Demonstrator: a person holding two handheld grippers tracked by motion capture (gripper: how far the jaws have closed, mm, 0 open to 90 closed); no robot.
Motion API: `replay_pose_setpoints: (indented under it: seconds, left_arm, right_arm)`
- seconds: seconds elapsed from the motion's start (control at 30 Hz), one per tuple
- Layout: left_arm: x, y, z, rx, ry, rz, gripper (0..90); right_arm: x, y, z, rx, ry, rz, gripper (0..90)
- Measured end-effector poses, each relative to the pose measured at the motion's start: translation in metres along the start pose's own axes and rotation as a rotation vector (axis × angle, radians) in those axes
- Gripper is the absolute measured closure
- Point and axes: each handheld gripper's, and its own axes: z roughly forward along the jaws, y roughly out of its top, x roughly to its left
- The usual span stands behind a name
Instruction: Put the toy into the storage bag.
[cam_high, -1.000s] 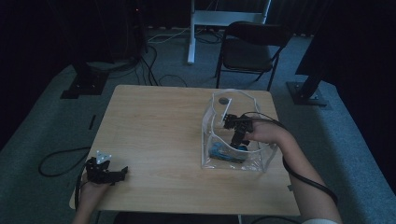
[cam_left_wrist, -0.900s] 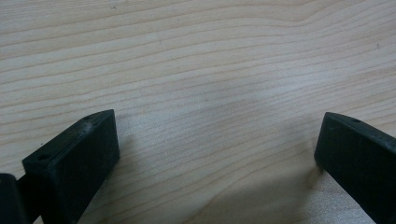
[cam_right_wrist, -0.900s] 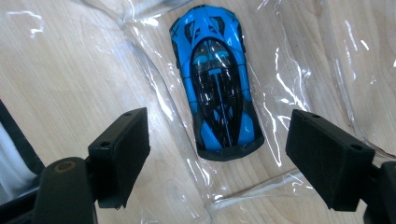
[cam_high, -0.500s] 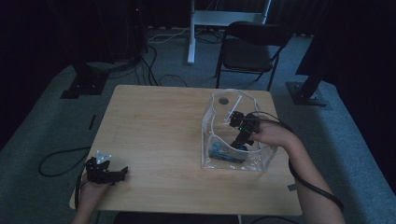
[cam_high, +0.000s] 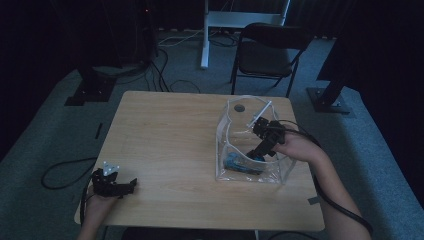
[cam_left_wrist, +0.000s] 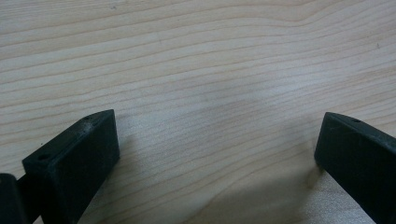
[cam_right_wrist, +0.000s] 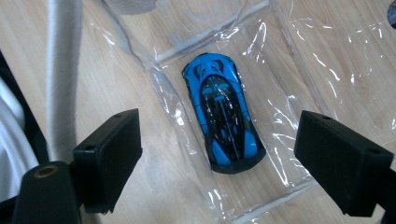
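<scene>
a small blue and black toy car (cam_right_wrist: 225, 112) is seen lying flat on the bottom of a clear, soft plastic bag (cam_high: 280, 172) that stands open-topped on the right part of the light wooden table (cam_high: 170, 140). in the high view the car (cam_high: 240, 163) is found low in the bag, toward its left and near side. in the right gripper view the car is looked down upon from above, its length running up and down the picture, with crinkled clear plastic beneath and around it.

the right gripper (cam_high: 260, 150) is held above the bag's opening and pointed down into it. its jaws have just been opening and are now spread wide apart; the car is framed between them in the right gripper view (cam_right_wrist: 219, 168) but lies well below them, and nothing is touched or clamped.

the left gripper (cam_high: 116, 184) is rested at the table's near left corner, well apart from the bag. its jaws (cam_left_wrist: 215, 154) are also set wide apart, with bare wood grain between them and nothing held.
</scene>
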Motion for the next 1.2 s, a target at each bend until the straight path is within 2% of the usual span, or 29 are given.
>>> replay_pose_setpoints:
  seconds: [0.07, 0.17, 0.23, 0.37, 0.43, 0.5, 0.77, 0.83, 0.93, 1.1, 1.2]
  left_arm:
    - [0.0, 0.0, 0.0, 0.0, 0.0, 0.0, 0.4]
    - [0.0, 0.0, 0.0, 0.0, 0.0, 0.0, 0.4]
    - [0.0, 0.0, 0.0, 0.0, 0.0, 0.0, 0.4]
    - [0.0, 0.0, 0.0, 0.0, 0.0, 0.0, 0.4]
    - [0.0, 0.0, 0.0, 0.001, 0.0, 0.0, 0.4]
    - [0.0, 0.0, 0.0, 0.002, -0.001, 0.0, 0.4]
    - [0.0, 0.0, 0.0, 0.002, 0.0, 0.001, 0.4]
    - [0.0, 0.0, 0.0, 0.002, 0.0, 0.002, 0.4]
    - [0.0, 0.0, 0.0, 0.002, 0.0, 0.0, 0.4]
    - [0.0, 0.0, 0.0, 0.002, 0.0, 0.001, 0.4]
    - [0.0, 0.0, 0.0, 0.002, 0.0, 0.001, 0.4]
  right_arm:
    - [0.0, -0.002, -0.001, -0.008, 0.0, -0.001, 14.4]
    - [0.0, -0.008, -0.004, -0.056, 0.002, 0.019, 13.7]
    - [-0.001, -0.009, -0.005, -0.067, 0.007, 0.025, 13.7]
    - [0.0, -0.019, -0.012, -0.153, 0.024, 0.043, 13.7]
    - [0.001, -0.02, -0.013, -0.167, 0.023, 0.045, 13.7]
    - [0.005, -0.025, -0.018, -0.211, 0.024, 0.046, 13.7]
    - [0.014, -0.036, -0.033, -0.312, 0.015, 0.058, 13.7]
    - [0.015, -0.037, -0.035, -0.32, 0.019, 0.055, 13.7]
    - [0.02, -0.041, -0.042, -0.377, 0.039, 0.053, 13.7]
    - [0.034, -0.043, -0.05, -0.415, 0.044, 0.022, 13.3]
    - [0.043, -0.044, -0.055, -0.45, 0.065, 0.001, 13.3]
